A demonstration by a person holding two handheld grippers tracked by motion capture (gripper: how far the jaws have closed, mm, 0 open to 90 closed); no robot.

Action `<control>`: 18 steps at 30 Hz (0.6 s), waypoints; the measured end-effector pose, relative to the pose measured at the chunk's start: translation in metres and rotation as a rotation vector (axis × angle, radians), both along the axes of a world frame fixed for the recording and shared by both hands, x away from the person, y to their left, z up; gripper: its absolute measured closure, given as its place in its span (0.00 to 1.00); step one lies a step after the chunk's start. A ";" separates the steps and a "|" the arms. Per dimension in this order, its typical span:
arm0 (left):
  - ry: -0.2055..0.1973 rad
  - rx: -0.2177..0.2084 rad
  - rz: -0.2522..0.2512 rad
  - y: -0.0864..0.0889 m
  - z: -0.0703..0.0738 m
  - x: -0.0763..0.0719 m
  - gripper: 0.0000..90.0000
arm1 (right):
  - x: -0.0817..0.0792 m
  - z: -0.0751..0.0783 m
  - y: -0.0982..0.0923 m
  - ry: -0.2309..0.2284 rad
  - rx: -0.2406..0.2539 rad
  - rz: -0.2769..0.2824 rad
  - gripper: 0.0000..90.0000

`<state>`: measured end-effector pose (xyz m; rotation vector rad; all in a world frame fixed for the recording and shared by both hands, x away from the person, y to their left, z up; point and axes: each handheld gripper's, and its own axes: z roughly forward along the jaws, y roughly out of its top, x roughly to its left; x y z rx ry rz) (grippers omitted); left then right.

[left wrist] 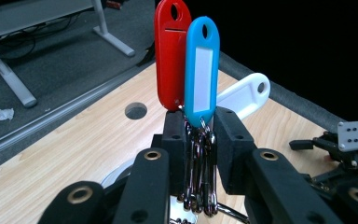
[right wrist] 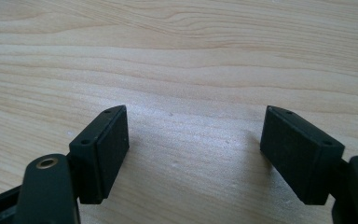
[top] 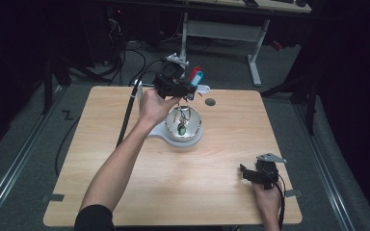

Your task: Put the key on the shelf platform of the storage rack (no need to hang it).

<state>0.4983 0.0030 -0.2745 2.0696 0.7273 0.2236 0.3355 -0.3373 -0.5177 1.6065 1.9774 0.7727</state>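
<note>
We have the left gripper [left wrist: 199, 140] clamped on a bunch of key tags [left wrist: 200, 70], its jaws pressed together on the metal rings just below the red, blue and white tags. In the high view the bunch [top: 195, 77] hangs in the air above the far rim of a metal bowl [top: 195, 126], which sits on a white base near the middle of the table [top: 125, 183]. Something green and a few metal pieces lie inside the bowl; we cannot tell whether they belong to the same bunch.

We judge the work to be about halfway: the tags are lifted and firmly held, but they are not yet set down anywhere, and whether they are coming out of the bowl or going into it is not plain from here.

The right gripper [top: 250, 174] rests low near the front right corner of the table, with its jaws wide apart and nothing between them, over bare wood [right wrist: 186, 60].

For room, we see the broad front and left parts of the table free, so a move toward us meets nothing. Behind the left gripper the far edge is close, and a small round hole [top: 210, 102] lies just beside the bowl on the right, where a dangling ring could catch. The right gripper sits near the right edge, with little room outward.
</note>
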 end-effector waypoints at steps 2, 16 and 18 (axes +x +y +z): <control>-0.001 0.006 0.005 -0.001 -0.002 0.002 0.84 | 0.000 0.000 0.000 0.000 0.000 0.000 0.27; 0.001 0.025 0.030 -0.005 -0.023 0.011 0.84 | 0.000 0.000 0.000 0.000 -0.001 0.001 0.27; 0.008 0.023 0.035 -0.005 -0.027 0.013 0.84 | 0.000 0.000 0.000 0.001 -0.001 0.001 0.27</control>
